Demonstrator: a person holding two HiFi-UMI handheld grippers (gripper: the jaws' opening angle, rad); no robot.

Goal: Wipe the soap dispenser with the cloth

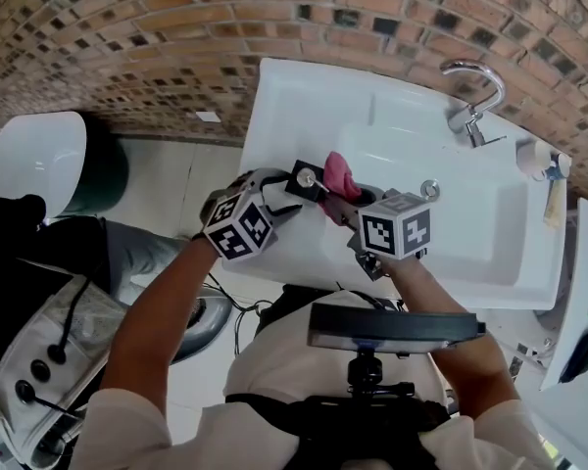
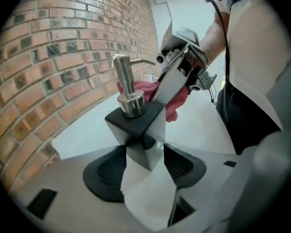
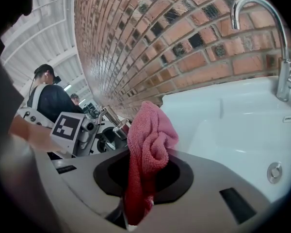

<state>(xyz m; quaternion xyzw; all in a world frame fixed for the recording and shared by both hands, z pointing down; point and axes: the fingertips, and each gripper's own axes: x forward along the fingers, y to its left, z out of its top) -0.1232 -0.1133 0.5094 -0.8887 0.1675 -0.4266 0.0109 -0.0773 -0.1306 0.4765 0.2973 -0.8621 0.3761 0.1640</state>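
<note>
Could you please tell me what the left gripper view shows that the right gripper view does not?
Only the left gripper view shows the black body of the square soap dispenser, clamped between the jaws of the left gripper. Only the right gripper view shows the curved chrome tap, the white sink basin and a person in dark clothing in the background. Both show the pink terry cloth, pinched by the right gripper, the brick wall and the dispenser's steel pump.
</note>
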